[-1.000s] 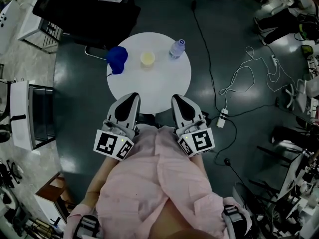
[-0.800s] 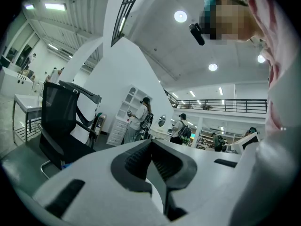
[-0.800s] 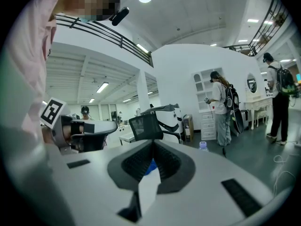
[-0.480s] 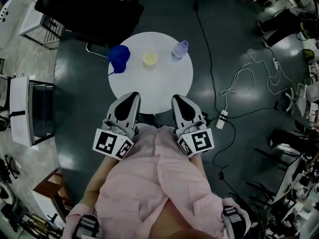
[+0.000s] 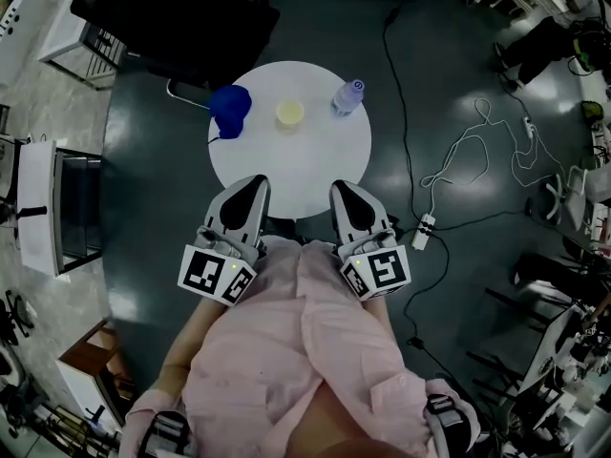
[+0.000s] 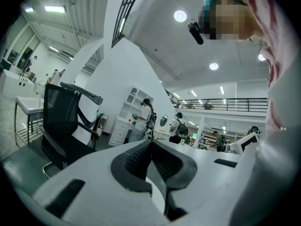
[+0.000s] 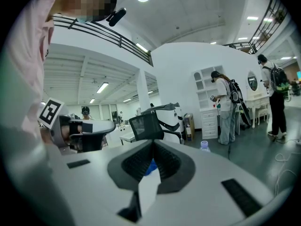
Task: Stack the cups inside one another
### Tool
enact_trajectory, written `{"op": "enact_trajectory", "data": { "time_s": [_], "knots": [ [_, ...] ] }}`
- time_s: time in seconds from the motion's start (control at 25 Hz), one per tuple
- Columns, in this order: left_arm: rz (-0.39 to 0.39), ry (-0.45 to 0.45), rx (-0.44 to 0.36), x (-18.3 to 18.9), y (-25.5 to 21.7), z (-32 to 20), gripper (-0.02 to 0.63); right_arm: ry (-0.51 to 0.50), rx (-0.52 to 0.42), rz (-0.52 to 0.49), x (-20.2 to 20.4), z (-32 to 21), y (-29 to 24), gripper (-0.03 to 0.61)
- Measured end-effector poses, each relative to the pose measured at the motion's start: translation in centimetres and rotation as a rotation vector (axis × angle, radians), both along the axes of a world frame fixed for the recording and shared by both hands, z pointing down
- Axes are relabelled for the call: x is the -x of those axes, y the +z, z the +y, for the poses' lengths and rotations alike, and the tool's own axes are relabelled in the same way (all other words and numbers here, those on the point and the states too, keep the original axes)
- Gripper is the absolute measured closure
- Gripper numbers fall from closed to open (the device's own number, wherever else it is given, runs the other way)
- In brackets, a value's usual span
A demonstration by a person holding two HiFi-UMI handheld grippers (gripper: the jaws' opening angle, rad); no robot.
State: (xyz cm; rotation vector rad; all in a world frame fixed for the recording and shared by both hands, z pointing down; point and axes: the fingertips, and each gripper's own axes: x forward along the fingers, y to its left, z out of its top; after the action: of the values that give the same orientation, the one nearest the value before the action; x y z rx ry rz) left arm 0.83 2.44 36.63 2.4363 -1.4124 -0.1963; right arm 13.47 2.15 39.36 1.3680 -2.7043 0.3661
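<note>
Two cups sit apart on the far half of the round white tabletop (image 5: 296, 175): a small pale yellow cup (image 5: 290, 113) at the middle and a dark blue cup (image 5: 229, 110) to its left, near the rim. A clear plastic water bottle (image 5: 347, 95) stands to the right. The left hand-held gripper (image 5: 250, 184) and right hand-held gripper (image 5: 342, 189) hover at the near edge, jaws closed on nothing. Best to open one first, then meet a cup's rim squarely, clear of the bottle.

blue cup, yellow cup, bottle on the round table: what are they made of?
Blue cup: probably plastic; opaque, saturated colour, matte look.
Yellow cup: probably plastic too; pale and dull, no glints.
Bottle: clear plastic, with a see-through body and a pale cap.
All are small in view, so this is tentative.
</note>
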Motion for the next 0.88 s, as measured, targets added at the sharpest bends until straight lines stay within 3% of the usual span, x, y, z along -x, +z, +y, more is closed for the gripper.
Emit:
{"op": "enact_trajectory", "data": {
  "time_s": [0.88],
  "knots": [
    [-0.014, 0.005, 0.012, -1.1, 0.4, -0.5, 0.595, 0.003, 0.012, -0.014, -1.0, -0.6, 0.4, 0.548]
  ]
}}
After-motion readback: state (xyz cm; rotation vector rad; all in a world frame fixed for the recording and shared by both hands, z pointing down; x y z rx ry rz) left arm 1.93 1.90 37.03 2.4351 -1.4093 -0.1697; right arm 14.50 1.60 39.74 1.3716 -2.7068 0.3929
